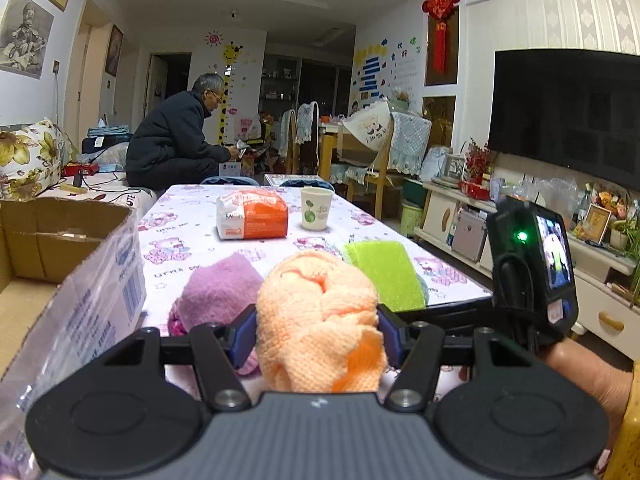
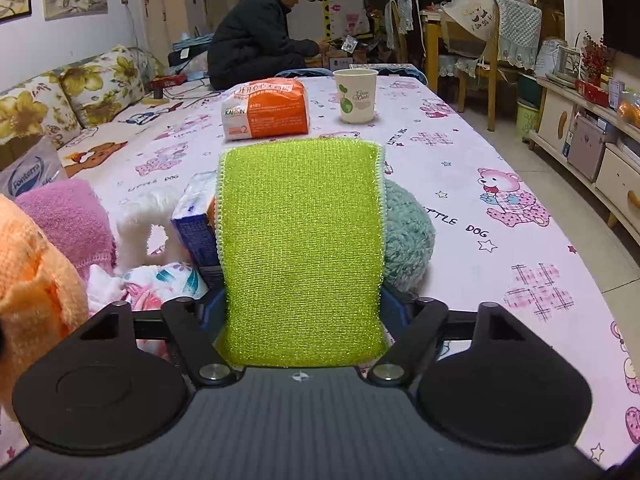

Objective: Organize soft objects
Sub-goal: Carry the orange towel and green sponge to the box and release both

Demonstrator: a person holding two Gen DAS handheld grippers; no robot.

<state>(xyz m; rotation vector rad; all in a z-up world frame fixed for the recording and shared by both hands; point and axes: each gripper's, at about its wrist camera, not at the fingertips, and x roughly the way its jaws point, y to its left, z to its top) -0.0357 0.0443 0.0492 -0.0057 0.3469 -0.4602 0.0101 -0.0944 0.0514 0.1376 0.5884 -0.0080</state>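
Observation:
My left gripper point(image 1: 318, 330) is shut on an orange knitted cloth point(image 1: 320, 312), held above the table; the cloth also shows at the left edge of the right wrist view point(image 2: 28, 280). My right gripper point(image 2: 302, 308) is shut on a flat lime-green sponge cloth point(image 2: 300, 240), also seen in the left wrist view point(image 1: 386, 272). On the table lie a purple towel point(image 1: 218, 290), a white fluffy item point(image 2: 144, 232), a floral cloth point(image 2: 160, 280) and a teal fluffy ball point(image 2: 408, 236).
An open cardboard box point(image 1: 48, 248) stands at the left. An orange tissue pack point(image 1: 252, 216), a paper cup point(image 1: 316, 208) and a blue box point(image 2: 196, 224) are on the tablecloth point(image 2: 500, 160). A man point(image 1: 176, 136) sits beyond the table on the sofa.

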